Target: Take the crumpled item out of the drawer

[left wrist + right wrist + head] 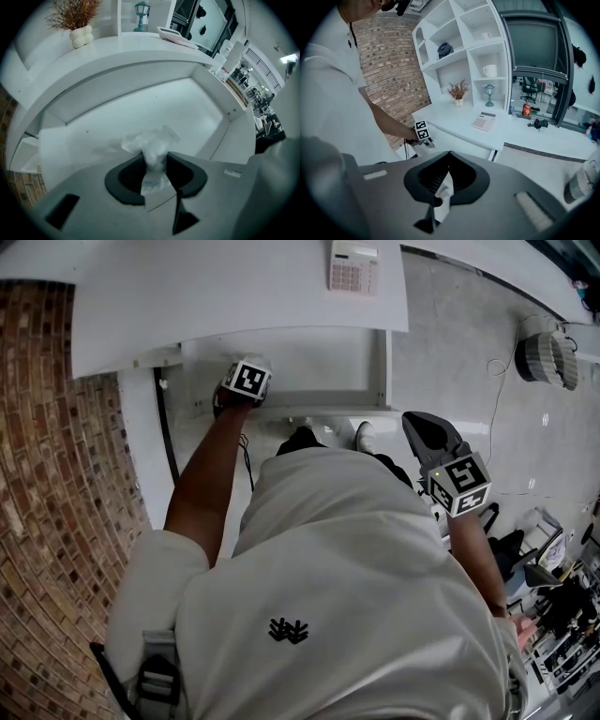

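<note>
**Head view.** The drawer (319, 367) stands pulled out under the white desk (234, 296), where a calculator (353, 266) lies. The left gripper (244, 382) points steeply down into the drawer's left part, and its marker cube hides whatever is beneath it. The right gripper (424, 432) hangs outside the drawer, off to its right and apart from it, over the floor.

**Left gripper view.** The jaws are pinching the crumpled item (152, 150), which is inside the drawer with the white floor and side walls all round it. Whether it rests on the floor or hangs just above it I cannot tell. The item is a thin, pale, half-translucent sheet, wrinkled all over. It is squeezed to a narrow neck between the jaws and fans out beyond the tips in a ruffled bunch. On the desk above stand a vase (80, 35) with dry sprigs and a small lantern (141, 9), and the calculator lies to their right.

**Right gripper view.** The jaws are pressed together. A pale sliver shows at their seam — pad or scrap, I cannot tell. Beyond them the left gripper is at the drawer. The wall shelves (459, 28) behind the desk hold a mug (490, 70) in one compartment.
</note>
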Demonstrator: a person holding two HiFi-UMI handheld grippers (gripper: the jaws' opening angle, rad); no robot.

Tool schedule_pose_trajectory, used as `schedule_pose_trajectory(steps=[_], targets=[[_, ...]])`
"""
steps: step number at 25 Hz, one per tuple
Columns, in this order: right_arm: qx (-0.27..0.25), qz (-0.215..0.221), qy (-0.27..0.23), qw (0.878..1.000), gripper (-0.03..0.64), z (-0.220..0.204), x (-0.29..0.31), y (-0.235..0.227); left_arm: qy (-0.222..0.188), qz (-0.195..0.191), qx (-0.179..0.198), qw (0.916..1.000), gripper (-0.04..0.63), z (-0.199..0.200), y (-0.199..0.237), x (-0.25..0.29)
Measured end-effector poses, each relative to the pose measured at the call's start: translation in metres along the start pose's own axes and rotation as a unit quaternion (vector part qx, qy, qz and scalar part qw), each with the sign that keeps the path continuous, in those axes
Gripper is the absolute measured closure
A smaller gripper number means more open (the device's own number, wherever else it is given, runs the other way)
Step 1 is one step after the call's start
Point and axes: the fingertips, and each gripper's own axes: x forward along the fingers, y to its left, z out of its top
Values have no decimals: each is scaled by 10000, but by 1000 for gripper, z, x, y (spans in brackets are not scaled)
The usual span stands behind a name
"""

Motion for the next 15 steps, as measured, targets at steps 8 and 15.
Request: schedule_pose_trajectory(steps=[8, 15], targets=[[-140, 294, -113, 9994, 603, -11, -12, -6, -339, 148, -113, 9993, 468, 12, -17, -27], [-350, 549, -265, 9975, 603, -18, -35, -16, -606, 421, -255, 9970, 472, 14, -37, -53]])
